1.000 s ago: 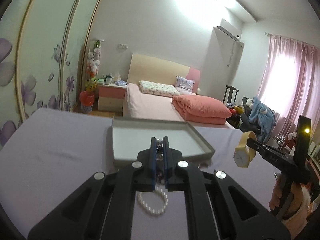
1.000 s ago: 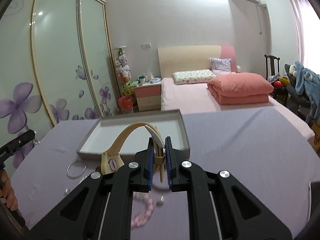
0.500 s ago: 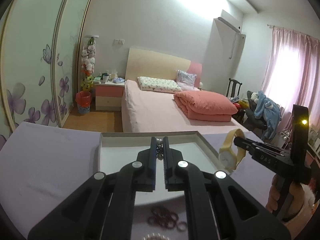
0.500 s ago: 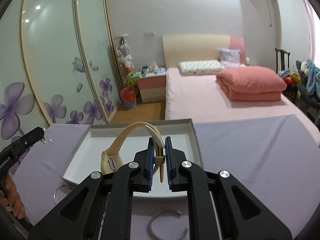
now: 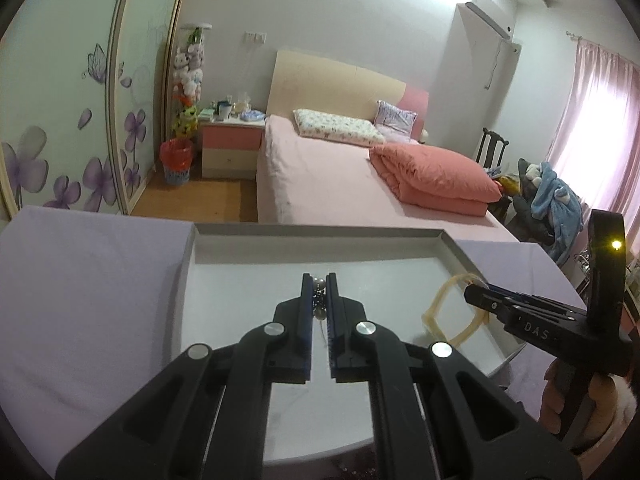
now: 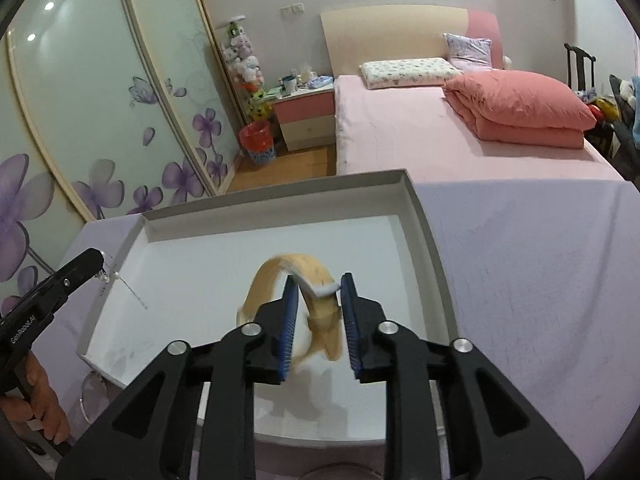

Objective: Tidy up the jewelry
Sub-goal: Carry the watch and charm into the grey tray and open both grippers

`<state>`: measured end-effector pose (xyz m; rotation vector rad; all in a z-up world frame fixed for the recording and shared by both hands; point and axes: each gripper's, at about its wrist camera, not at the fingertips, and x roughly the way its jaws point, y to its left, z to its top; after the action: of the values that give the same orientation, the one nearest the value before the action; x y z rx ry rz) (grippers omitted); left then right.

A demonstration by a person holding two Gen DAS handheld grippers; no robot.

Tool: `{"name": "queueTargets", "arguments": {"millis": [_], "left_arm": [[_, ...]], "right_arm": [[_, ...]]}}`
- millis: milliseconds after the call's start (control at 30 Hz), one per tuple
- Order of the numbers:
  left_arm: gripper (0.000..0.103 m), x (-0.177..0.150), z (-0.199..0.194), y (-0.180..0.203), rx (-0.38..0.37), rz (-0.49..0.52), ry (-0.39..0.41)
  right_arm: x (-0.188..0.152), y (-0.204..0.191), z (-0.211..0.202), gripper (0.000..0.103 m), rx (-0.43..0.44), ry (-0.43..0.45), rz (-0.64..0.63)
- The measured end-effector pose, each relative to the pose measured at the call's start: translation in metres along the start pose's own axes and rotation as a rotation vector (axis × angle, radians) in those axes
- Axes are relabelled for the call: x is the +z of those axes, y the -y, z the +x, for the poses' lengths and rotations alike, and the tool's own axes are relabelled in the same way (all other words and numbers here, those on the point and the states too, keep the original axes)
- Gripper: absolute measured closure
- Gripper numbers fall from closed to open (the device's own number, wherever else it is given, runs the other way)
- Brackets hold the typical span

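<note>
The right gripper [image 5: 472, 294] bore "DAS"; the left gripper [image 6: 98, 266] read "GenRobot.AI" along its side.

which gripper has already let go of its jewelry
The right gripper: its jaws stand apart around the tan watch over the tray. The left gripper is shut on the pearl piece.

- A pink bed [image 5: 328, 184] is standing against the white wall [image 5: 340, 12].
- Pink curtains [image 5: 596, 128] are glowing with daylight.
- Floral wardrobe doors [image 6: 92, 120] are lining the left.
</note>
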<state>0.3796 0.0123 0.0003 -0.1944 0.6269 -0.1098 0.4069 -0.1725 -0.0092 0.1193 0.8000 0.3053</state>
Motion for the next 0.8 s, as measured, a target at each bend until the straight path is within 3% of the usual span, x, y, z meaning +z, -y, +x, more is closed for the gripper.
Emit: {"name": "queueTargets", "arguments": {"millis": [233,333,667,800], "left_arm": [[0.096,-0.005,0.013,0.000,0.007,-0.004,-0.026],[0.096,-0.005,0.019,0.000,0.009,-0.004,-0.032],[0.095,-0.008,0.030,0.000,0.008,-0.026,-0.053],[0.083,-0.008,0.029,-0.003,0.013,-0.044,-0.049]], "right_arm": [[0.005,0.012,-0.007,0.073,0.003,0.018,0.039],[0.007,0.018,-0.005,0.073,-0.059,0.011,0.043],[0.008,0.021,-0.008,0.073,-0.025,0.020,0.047],[0.009,0.020,-0.008,0.073,-0.025,0.020,0.040]]}}
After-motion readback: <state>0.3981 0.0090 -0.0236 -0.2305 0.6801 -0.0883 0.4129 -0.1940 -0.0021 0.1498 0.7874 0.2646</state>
